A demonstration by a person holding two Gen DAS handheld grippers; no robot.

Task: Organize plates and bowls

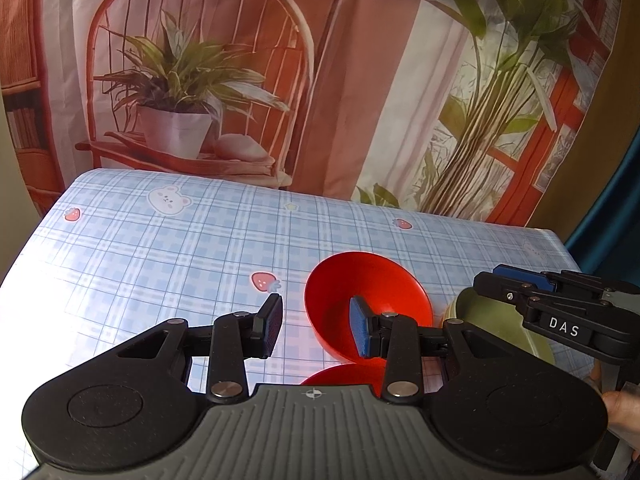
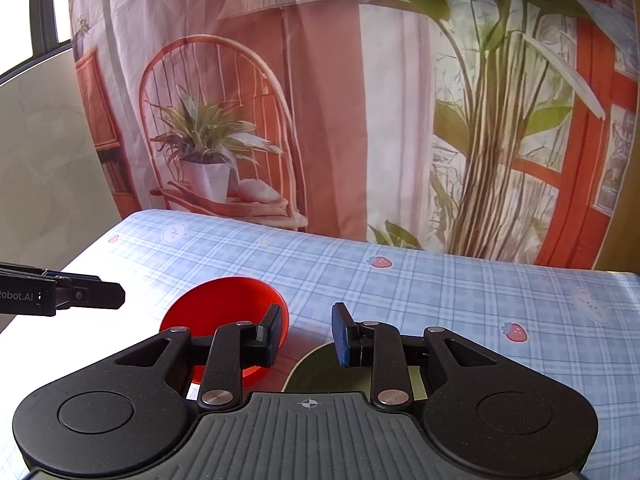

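Above the red bowl (image 1: 360,300) — both grippers, left (image 1: 316,330) and right (image 2: 306,334), tilted downward, fingers parted, empty.

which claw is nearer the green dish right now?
Right. The right claw hangs just above the green dish, its blue pad over the near rim. The left claw is off to the side by the red bowl, open, touching nothing.
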